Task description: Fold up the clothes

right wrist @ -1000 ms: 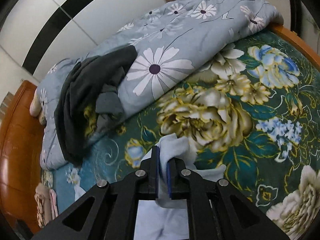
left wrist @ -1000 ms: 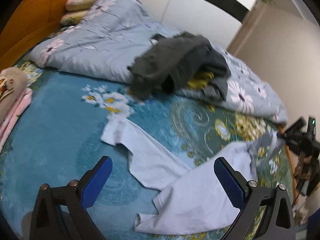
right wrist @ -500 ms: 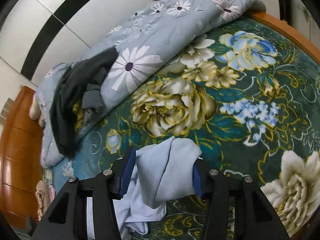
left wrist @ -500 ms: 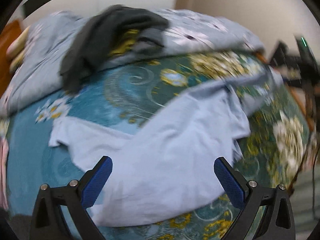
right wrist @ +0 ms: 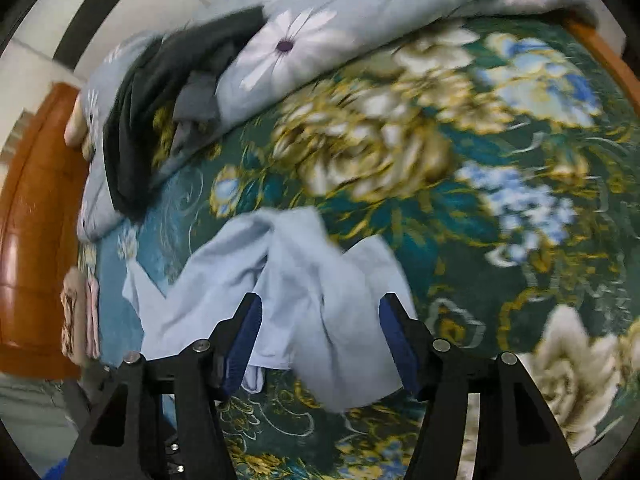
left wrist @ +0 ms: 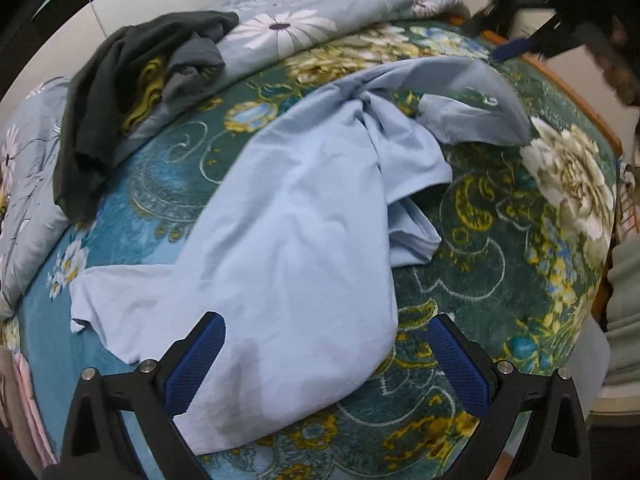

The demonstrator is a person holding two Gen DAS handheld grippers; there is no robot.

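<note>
A light blue shirt (left wrist: 296,216) lies crumpled across the floral bedspread (left wrist: 500,240). My left gripper (left wrist: 320,364) is open, its blue pads above the shirt's near hem, holding nothing. My right gripper (right wrist: 320,340) is open above one end of the same shirt (right wrist: 304,288); its jaws stand wide apart with the cloth lying loose between them. The right gripper also shows at the far right in the left wrist view (left wrist: 520,46), at the shirt's far tip.
A pile of dark grey clothes (left wrist: 132,80) lies on a grey daisy-print duvet (left wrist: 304,20) at the back. Folded pink clothes (right wrist: 80,312) sit by the wooden headboard (right wrist: 36,220). The bed's wooden edge (left wrist: 576,96) runs along the right.
My right gripper has opened and let go of the shirt end, which now lies on the bed. My left gripper has swung right over the shirt, staying open.
</note>
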